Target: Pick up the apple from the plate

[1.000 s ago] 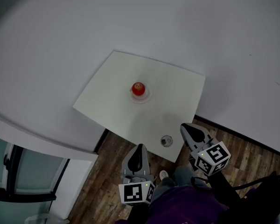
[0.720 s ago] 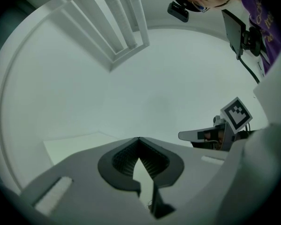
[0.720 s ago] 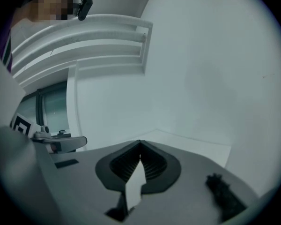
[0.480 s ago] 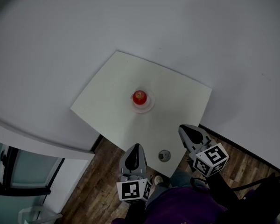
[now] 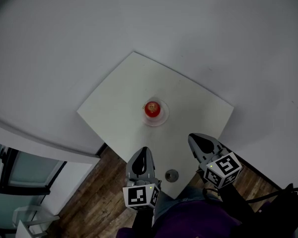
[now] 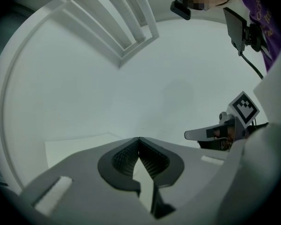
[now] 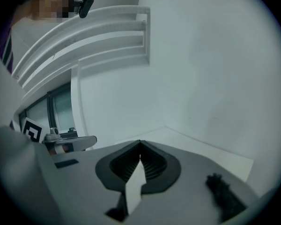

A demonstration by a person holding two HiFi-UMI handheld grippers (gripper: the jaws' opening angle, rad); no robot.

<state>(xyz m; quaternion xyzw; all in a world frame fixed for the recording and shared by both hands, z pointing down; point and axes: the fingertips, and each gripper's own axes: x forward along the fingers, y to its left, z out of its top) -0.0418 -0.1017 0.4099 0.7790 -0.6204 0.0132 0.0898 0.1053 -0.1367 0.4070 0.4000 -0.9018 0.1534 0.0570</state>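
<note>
Right now both of my tongs are pressed together with nothing between them. The left tongs (image 5: 143, 151) hang just inside the near-left edge of the surface (image 5: 114, 95), and the right tongs (image 5: 194, 140) just inside the near-right edge. A small round grey fitting (image 5: 172, 175) sits by the near corner between them. The apple (image 5: 152, 108) is well ahead of both, on its plate (image 5: 161, 119) about the middle of the surface and untouched, so I judge the step in hand to be the reach, with the pick itself not yet begun. To do it well I should settle on one pair and spread it before I arrive rather than over the fruit, since closed tips would only knock the apple off. I would come in low and nearly level, so the pads straddle the apple at its widest part and stay above the plate's rim, then close gently. A round, smooth fruit will probably squirt out of a grip taken too high or too hard. A straight lift should leave the plate where it lies. The other pair is best kept back near its edge, out of the way. As for what holds what, the plate is small and pale, barely wider than the apple, and carries that one fruit and nothing else that I can see.
</note>
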